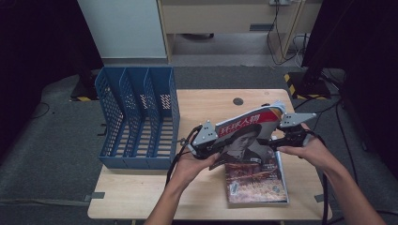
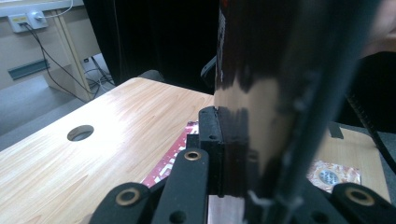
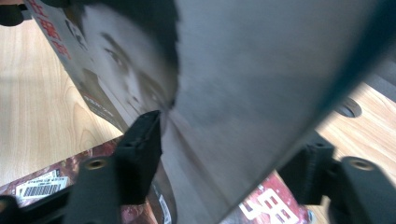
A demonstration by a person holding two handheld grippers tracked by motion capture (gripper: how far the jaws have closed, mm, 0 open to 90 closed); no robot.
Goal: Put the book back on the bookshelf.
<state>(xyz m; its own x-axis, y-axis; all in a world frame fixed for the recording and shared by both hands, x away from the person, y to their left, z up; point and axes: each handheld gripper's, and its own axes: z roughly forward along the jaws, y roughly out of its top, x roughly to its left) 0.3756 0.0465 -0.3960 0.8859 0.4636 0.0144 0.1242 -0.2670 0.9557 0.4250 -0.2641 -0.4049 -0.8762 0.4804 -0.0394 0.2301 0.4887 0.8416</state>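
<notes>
The fingers of the left gripper (image 1: pixel 210 146) are pinched tight on the lower left edge of a magazine (image 1: pixel 246 133), which it holds up on its edge, tilted, above the right half of the table (image 1: pixel 141 197); in the left gripper view one finger (image 2: pixel 211 140) presses flat against the glossy cover. The fingers of the right gripper (image 1: pixel 277 137) are spread apart with the magazine's right side passing between them, and in the right gripper view the left finger (image 3: pixel 142 149) lies close against the cover while the other stands clear, so that side looks loose. The risk, as I judge it, is that a limp, glossy magazine held firmly at one edge alone sags or twists out, or slips down onto the second magazine (image 1: pixel 256 180) lying flat just below it. Well to the left stands a blue file rack (image 1: pixel 136 117) with three upright slots; its thin dividers could catch a drooping corner if the magazine is steered there. A round cable hole (image 1: pixel 238 101) sits near the far edge, out of the way.
</notes>
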